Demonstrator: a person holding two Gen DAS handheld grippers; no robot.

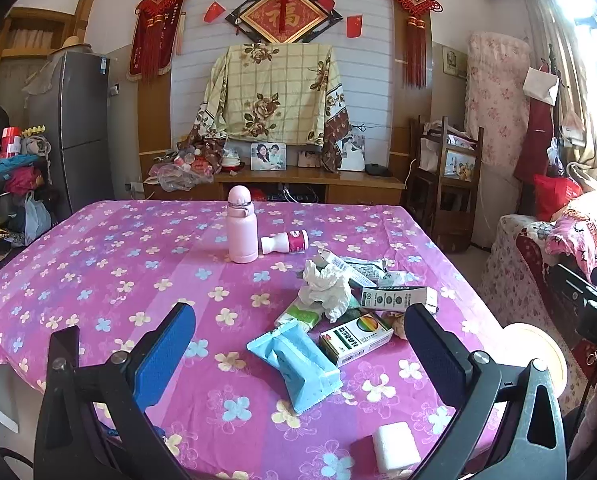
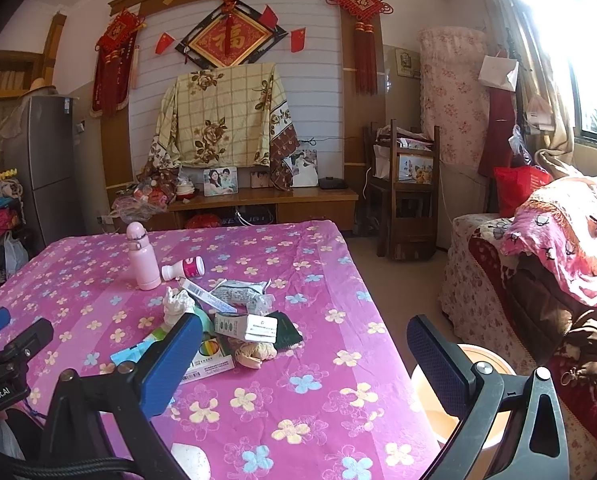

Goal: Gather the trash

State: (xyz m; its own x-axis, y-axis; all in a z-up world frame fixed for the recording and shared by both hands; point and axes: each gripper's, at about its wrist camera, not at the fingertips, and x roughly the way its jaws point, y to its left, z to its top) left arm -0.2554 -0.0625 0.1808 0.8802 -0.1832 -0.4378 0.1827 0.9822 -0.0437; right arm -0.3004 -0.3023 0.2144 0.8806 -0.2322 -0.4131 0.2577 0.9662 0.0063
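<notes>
- Left claw [image 1: 298, 344] hangs released over the near edge of the tabletop [image 1: 98, 264], jaws spread wide, grasping nothing and touching nothing.
- Right claw [image 2: 304, 354] is likewise wide open and empty, hovering at the tabletop's right edge, one finger over the floor side.
- Trash sits heaped toward the tabletop's right half: crumpled tissue [image 1: 326, 286], blue wipes pack [image 1: 294, 364], green-and-white carton [image 1: 356, 338], and a white box [image 1: 394, 298] just behind it, all touching or overlapping.
- Pink flask [image 1: 241, 226] stands upright beyond the heap, toward the far edge, with a small white bottle [image 1: 284, 241] lying on its side just beside it.
- White foam block [image 1: 394, 446] lies alone at the near edge.
- Round bin [image 2: 454, 396] stands on the floor just off the tabletop's right edge.
</notes>
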